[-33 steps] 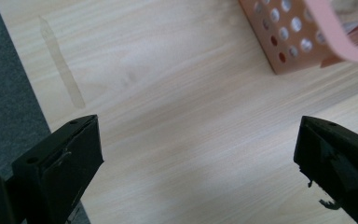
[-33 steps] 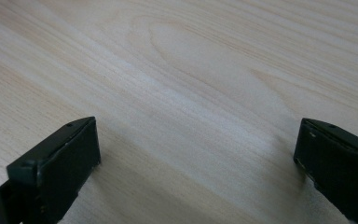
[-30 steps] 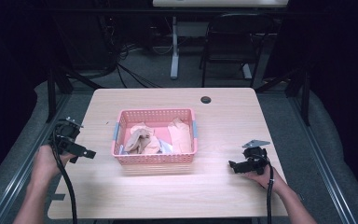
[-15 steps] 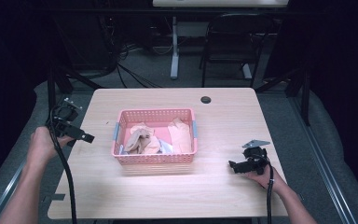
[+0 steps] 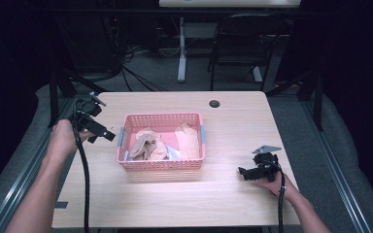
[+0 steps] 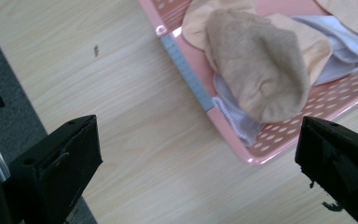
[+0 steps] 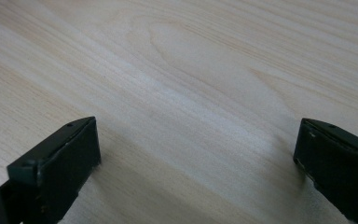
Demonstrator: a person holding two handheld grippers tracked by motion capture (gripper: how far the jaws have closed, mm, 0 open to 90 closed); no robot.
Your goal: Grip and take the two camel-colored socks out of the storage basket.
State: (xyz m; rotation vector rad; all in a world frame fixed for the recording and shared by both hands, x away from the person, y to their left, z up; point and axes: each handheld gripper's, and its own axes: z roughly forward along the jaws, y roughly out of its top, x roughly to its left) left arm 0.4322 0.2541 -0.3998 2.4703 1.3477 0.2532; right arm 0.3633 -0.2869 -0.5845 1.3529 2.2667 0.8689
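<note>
Over the last second our left gripper [image 5: 98, 131] had lifted off the desk's [image 5: 233, 204] left edge and swung up toward the pink basket [image 5: 162, 166], jaws wide, nothing held. Our right gripper [image 5: 246, 172] hadn't moved: parked low on the desk, jaws spread, empty. The tan sock [image 6: 256, 70] lay topmost at the basket's near end; we judged it the likely first pick.
</note>
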